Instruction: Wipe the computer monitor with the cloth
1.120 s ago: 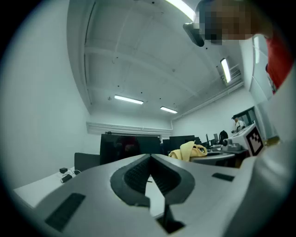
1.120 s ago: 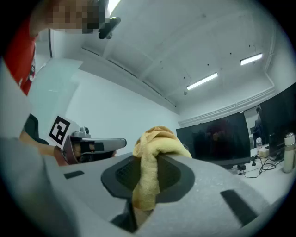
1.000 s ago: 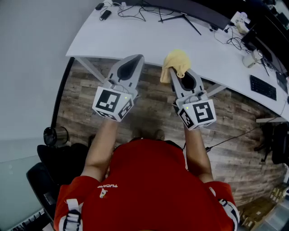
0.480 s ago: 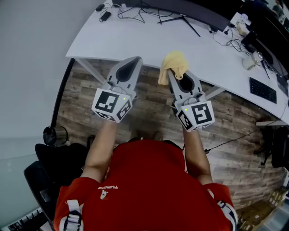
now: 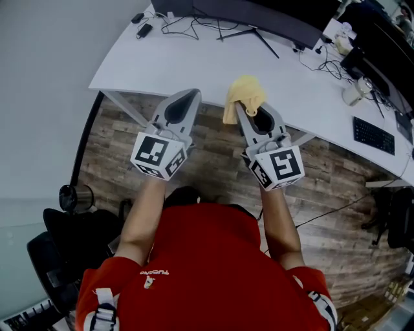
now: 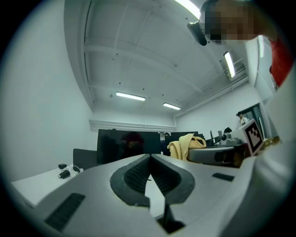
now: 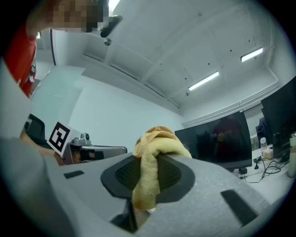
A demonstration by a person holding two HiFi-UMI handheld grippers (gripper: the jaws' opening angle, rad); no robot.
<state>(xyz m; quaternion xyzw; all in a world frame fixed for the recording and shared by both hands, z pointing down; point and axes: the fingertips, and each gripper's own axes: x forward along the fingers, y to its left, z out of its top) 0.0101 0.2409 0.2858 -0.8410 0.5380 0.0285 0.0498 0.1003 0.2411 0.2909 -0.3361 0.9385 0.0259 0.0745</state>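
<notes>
Currently pinching a crumpled yellow cloth [image 5: 243, 94] in the right hand-held gripper [image 5: 248, 115], wad bunched past the tips, probably to lead with soft fabric. Holding it well short of the wide black computer monitor [image 5: 272, 13], at the near edge of the curved white bench [image 5: 194, 61]. Holding the left hand-held gripper [image 5: 192, 94] pressed together, empty, alongside. Plenty of bare bench before the monitor; watch for tangled black cables [image 5: 187, 26] at its foot.

The cloth [image 5: 244, 96] is yellow, the monitor [image 5: 275, 14] black, the desk [image 5: 194, 59] white, the plank floor [image 5: 217, 161] brown.
</notes>
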